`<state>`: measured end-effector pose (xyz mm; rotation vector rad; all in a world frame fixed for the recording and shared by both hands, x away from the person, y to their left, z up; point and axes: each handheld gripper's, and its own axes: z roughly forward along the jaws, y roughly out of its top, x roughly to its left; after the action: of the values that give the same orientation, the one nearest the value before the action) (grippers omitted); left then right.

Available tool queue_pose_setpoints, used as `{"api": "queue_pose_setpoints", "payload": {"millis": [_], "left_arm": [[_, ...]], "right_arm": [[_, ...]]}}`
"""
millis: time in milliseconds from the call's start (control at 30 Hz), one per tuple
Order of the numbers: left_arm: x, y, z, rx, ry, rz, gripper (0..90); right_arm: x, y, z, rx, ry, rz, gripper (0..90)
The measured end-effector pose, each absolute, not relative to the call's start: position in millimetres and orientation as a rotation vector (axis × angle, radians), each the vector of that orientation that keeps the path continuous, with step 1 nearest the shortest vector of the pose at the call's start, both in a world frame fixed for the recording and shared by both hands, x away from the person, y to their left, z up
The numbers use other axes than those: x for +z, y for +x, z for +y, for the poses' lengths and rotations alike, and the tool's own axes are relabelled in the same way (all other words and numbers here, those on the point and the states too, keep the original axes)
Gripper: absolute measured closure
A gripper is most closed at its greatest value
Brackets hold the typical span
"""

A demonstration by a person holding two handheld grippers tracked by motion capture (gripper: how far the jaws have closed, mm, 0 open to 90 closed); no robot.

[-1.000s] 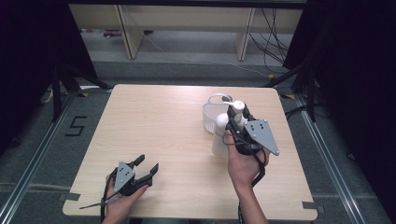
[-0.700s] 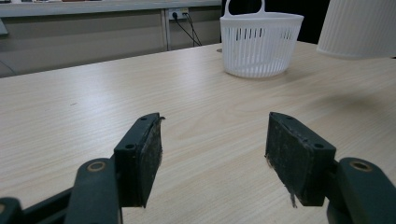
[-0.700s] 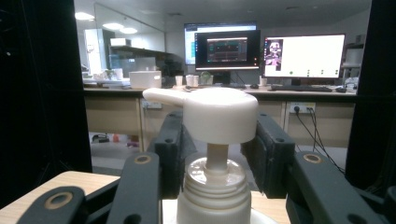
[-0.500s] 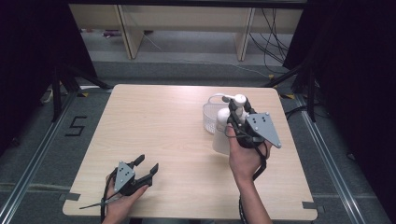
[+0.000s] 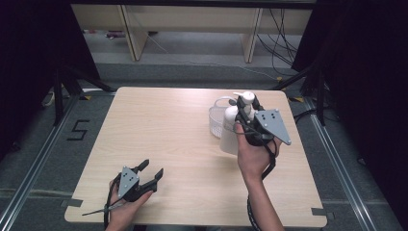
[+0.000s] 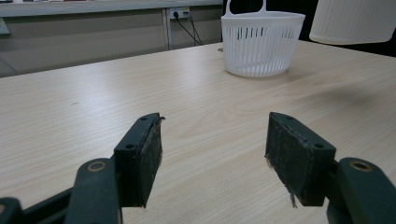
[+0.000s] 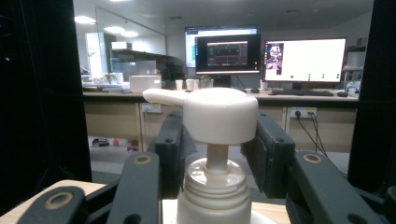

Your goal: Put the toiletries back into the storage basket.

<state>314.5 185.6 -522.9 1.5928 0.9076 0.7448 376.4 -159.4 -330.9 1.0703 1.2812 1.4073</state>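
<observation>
Each hand-held gripper (image 5: 152,171) has black jaws, brass-ringed pivots, a grey three-cornered plate and a black cable.

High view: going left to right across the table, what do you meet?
Left gripper → basket → pump bottle → right gripper, closed around the bottle's neck.

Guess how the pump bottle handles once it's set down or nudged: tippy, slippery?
Likely top-heavy: the bottle is tall, with a pump head overhanging on a thin stem. The right gripper clamps that narrow neck, so it may swing or twist. Its smooth white plastic probably slides easily on the table.
</observation>
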Motion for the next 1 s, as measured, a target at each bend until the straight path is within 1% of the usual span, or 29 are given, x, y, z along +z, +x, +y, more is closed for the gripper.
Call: {"api": "queue_pose_setpoints", "payload": {"millis": [300,1000], "left_arm": [[-522.9,314.6,185.2,0.747,1.592,0.91,35.8],[-522.9,314.7,185.6,0.746,1.59,0.913,35.7]], "right_arm": [[-321.0,385.1,-159.3,1.402,1.05,1.278,60.5],[-312.0,401.0,-157.3,1.412,1.041,1.261,60.4]]}}
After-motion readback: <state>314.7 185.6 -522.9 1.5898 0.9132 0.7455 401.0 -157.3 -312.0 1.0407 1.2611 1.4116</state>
